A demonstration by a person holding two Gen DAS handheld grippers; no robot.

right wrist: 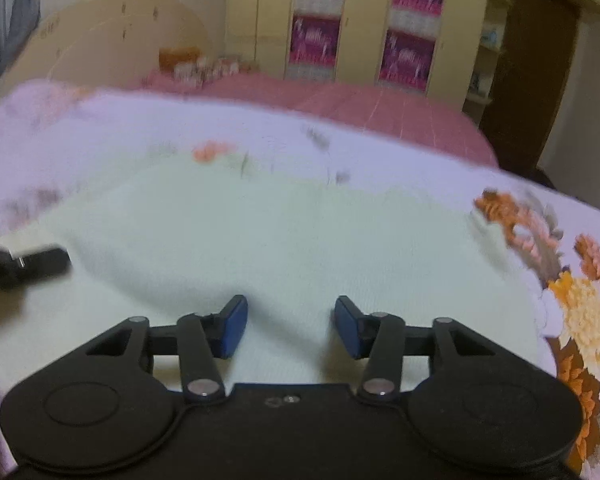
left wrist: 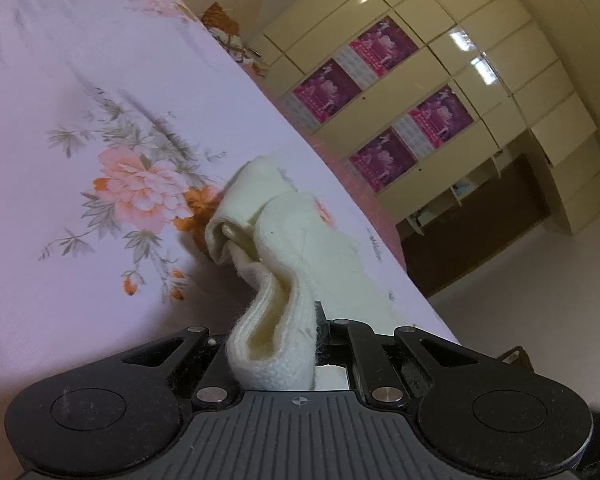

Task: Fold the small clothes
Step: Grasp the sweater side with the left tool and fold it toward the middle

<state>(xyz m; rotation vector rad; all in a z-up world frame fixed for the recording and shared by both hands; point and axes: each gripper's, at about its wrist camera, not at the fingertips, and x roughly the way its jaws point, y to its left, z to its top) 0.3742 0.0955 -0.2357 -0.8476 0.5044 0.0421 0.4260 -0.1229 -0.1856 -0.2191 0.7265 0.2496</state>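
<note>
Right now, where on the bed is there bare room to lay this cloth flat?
Bare floral sheet lies beyond the peony print, away from the bed edge. The cream garment in the left gripper crowds that edge; under the open right gripper it covers the sheet.

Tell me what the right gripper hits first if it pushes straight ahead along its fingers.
Most likely the cream garment. The right gripper is open just over it, fingers pointing across the cloth, which fills the view ahead. The picture is blurred, so the exact contact spot is unclear.

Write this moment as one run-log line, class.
left gripper: jaws shut on cream garment, lifting a fold | right gripper: jaws open above garment | surface: floral bedsheet
</note>
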